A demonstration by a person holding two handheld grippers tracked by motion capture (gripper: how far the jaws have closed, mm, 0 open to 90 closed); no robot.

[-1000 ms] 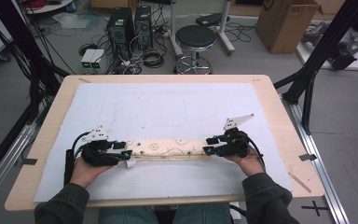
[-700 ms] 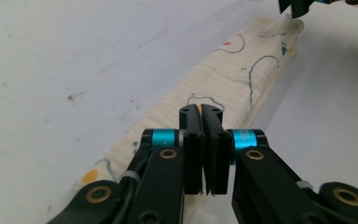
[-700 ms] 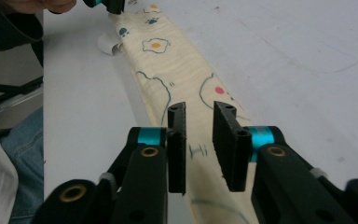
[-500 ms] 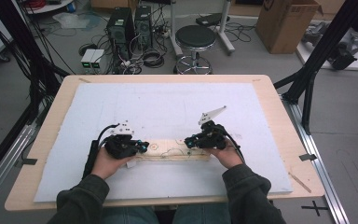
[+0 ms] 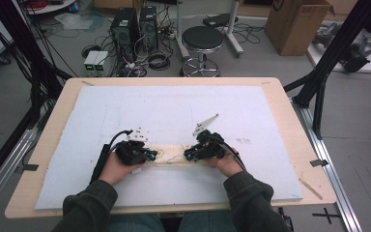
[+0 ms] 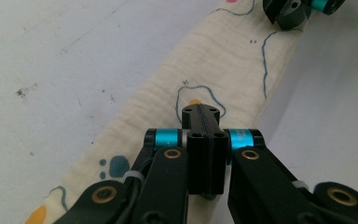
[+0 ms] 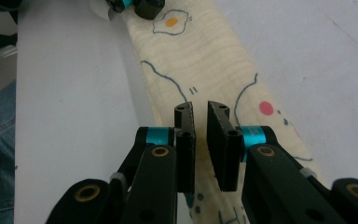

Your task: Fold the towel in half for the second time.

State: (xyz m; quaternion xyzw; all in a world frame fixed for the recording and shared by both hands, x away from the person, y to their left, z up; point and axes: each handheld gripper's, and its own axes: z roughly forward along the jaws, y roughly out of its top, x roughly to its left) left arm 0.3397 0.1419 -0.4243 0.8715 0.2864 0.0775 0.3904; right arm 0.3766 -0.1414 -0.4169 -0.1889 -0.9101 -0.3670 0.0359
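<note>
1. Fingers of L gripper (image 6: 200, 113): clenched pad to pad, no gap, tips right over cloth (image 6: 214, 60). Can't tell if a pinch of fabric is caught.
2. R gripper (image 7: 200, 109): jaws just been closing, now a thin slit; cloth visible below the slit, none seen in it, so not gripping as far as I can see.
3. Cloth: long folded strip w/ egg print, flat on board (image 5: 174, 106) at 6 o'clock, near the person. L gripper on it from 9 o'clock, R from 3 o'clock, tips facing each other, well apart.
4. Risks (judgement): L may have shut on nothing, so the lift leaves that end behind. R slit means the cloth slips out if pulled. One end held and one loose would skew or unfold the strip. Tips dragging could scuff the soft board.
5. Containers: none on table (image 5: 53, 125). Box (image 5: 297, 21) on the floor at 1 o'clock, flaps open, contents not visible.
</note>
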